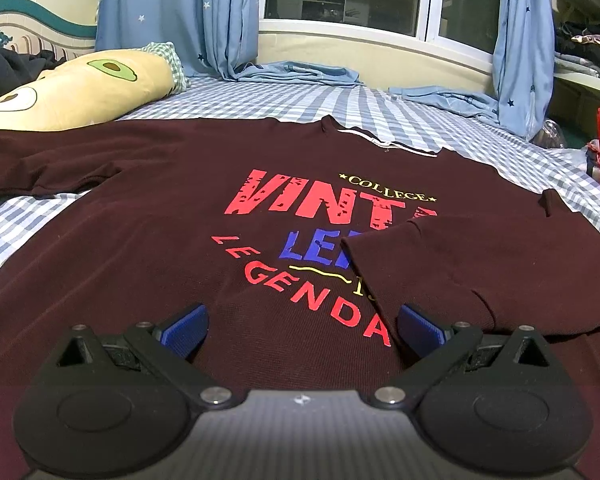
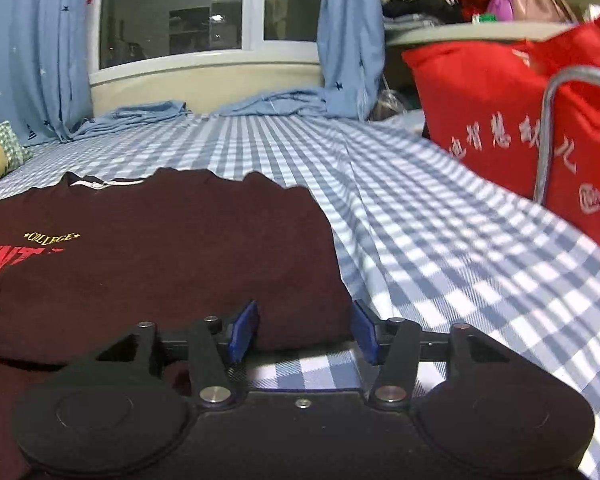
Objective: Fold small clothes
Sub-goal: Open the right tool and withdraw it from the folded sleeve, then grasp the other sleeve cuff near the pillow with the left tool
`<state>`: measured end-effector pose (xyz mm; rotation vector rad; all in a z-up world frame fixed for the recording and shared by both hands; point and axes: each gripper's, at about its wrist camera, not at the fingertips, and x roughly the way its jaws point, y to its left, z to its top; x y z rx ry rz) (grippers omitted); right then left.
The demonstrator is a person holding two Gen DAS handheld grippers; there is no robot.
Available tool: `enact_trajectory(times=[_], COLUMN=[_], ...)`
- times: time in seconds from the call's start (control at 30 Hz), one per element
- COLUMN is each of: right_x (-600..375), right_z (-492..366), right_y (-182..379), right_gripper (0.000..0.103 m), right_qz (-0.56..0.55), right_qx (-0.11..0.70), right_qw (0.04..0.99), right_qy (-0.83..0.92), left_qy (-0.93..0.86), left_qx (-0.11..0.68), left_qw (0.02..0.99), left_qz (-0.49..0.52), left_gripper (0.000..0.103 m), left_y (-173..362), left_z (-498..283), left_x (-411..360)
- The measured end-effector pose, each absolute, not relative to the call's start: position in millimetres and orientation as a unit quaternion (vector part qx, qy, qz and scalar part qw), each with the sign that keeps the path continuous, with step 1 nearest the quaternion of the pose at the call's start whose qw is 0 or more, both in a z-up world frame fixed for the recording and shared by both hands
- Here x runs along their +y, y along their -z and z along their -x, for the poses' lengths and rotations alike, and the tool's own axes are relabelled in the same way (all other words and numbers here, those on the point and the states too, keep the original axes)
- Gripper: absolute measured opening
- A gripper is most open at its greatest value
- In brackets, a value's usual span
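Note:
A dark maroon T-shirt (image 1: pixel 148 216) with red, blue and yellow lettering lies face up on the checked bed sheet (image 1: pixel 400 116). Its right side (image 1: pixel 480 264) is folded inward over part of the print, while the other sleeve (image 1: pixel 40 168) lies spread out at the left. My left gripper (image 1: pixel 304 328) hovers low over the shirt's lower front, open, with only flat cloth between its blue pads (image 1: pixel 188 330). In the right wrist view, my right gripper (image 2: pixel 305 332) is open at the folded right edge of the T-shirt (image 2: pixel 172 256). The fold lies between its pads (image 2: pixel 244 332) without being pinched.
A yellow avocado pillow (image 1: pixel 72 88) lies at the back left. A red bag (image 2: pixel 540 128) stands at the bed's right side. Blue star curtains (image 1: pixel 180 16) and crumpled blue cloth (image 1: pixel 296 72) line the wall under the window. The checked sheet (image 2: pixel 440 240) stretches right of the shirt.

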<state>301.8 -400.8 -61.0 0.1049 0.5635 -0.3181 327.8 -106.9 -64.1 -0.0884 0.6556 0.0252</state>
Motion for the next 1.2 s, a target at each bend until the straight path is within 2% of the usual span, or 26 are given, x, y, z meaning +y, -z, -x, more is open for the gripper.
enact_trajectory(times=[0.13, 0.2, 0.3, 0.4, 0.5, 0.7, 0.97, 1.2], right_x=[-401, -393, -375, -356, -335, -283, -224, -200], right_z=[-293, -286, -278, -276, -280, -294, -299, -301], right_y=[55, 49, 37, 26, 20, 16, 11, 0], right_gripper=[0.069, 0.083, 0.096, 0.102, 0.102, 0.102, 0.102, 0.102], right_qz=[-0.072, -0.065, -0.052, -0.054, -0.069, -0.097, -0.106, -0.073], right_qx=[0.263, 0.244, 0.211, 0.192, 0.187, 0.205, 0.229, 0.233], right_qw=[0.950, 0.956, 0.967, 0.975, 0.978, 0.973, 0.963, 0.965], right_qy=[0.152, 0.150, 0.135, 0.101, 0.053, -0.033, -0.099, -0.099], left_qy=[-0.012, -0.011, 0.010, 0.037, 0.005, -0.105, -0.257, -0.281], left_qx=[0.322, 0.322, 0.313, 0.312, 0.291, 0.258, 0.231, 0.209], left_qw=[0.946, 0.946, 0.946, 0.940, 0.943, 0.949, 0.923, 0.906], left_qz=[0.044, 0.046, 0.078, 0.131, 0.158, 0.149, 0.168, 0.237], left_gripper=[0.102, 0.102, 0.102, 0.102, 0.102, 0.102, 0.102, 0.102], left_y=[64, 64, 60, 49, 33, 11, 29, 39], left_z=[-328, -328, -324, -319, -307, -297, -326, -358], left_x=[-107, -106, -95, -69, -32, 68, 213, 274])
